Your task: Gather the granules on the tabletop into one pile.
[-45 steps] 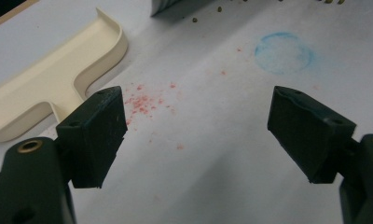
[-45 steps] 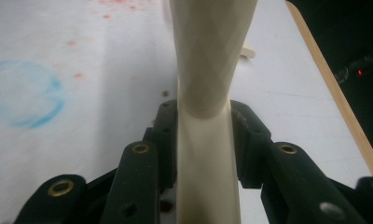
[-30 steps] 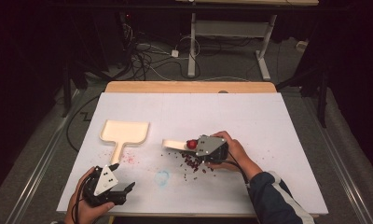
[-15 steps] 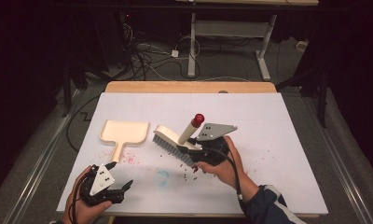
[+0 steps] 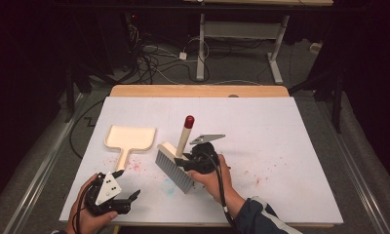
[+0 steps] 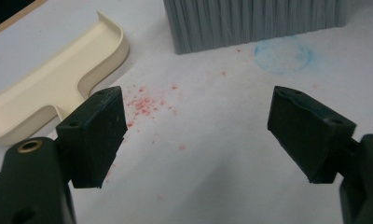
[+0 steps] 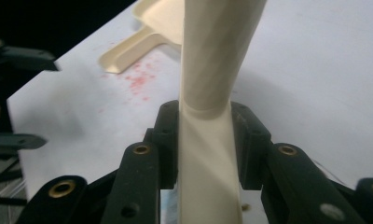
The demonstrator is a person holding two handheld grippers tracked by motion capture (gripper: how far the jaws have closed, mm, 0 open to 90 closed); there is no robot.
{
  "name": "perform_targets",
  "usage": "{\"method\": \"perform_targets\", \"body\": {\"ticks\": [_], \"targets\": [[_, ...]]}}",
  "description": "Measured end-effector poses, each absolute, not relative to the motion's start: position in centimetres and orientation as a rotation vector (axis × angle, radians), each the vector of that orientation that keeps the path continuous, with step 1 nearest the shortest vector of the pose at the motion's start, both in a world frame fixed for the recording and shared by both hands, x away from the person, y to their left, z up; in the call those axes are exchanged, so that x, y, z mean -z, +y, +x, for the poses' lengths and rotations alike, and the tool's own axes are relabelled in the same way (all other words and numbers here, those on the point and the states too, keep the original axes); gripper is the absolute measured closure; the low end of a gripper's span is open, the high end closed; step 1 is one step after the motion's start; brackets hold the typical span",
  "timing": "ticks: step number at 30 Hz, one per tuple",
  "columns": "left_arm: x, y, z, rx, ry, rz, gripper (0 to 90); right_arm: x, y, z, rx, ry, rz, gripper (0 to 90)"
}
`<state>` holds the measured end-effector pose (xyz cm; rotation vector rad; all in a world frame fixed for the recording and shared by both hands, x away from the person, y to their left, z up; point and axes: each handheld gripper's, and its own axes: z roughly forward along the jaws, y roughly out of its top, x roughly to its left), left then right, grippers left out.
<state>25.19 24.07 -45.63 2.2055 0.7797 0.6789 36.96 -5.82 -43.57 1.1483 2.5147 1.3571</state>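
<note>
Brush (image 5: 176,163) clamped by handle in right gripper (image 5: 185,162), bristles on desk (image 5: 290,146). Left gripper (image 5: 127,197) jaws agape, empty. Red crumbs (image 6: 145,105) unswept; dustpan (image 5: 129,139) untouched.

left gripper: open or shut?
Open. The left gripper has its jaws wide apart, bare table and red crumbs between them.

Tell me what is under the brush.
The brush stands bristles-down on the white table, by a faint blue ring and red crumbs. Anything beneath the bristles is hidden.
</note>
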Motion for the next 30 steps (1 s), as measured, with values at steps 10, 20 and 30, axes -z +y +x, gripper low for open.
{"method": "perform_targets", "body": {"ticks": [10,20,30], "targets": [[45.7,23.6,25.1,-0.671,0.764,2.228,18.8,43.4,-9.7,37.1,-1.325,2.459,1.245,67.6],[45.7,23.5,25.1,-0.651,0.763,2.236,18.7,40.7,-11.2,36.1,-1.384,2.415,1.173,68.0],[45.7,23.4,25.1,-0.652,0.761,2.235,18.7,37.9,-12.6,33.8,-1.410,2.615,0.770,68.0]]}}
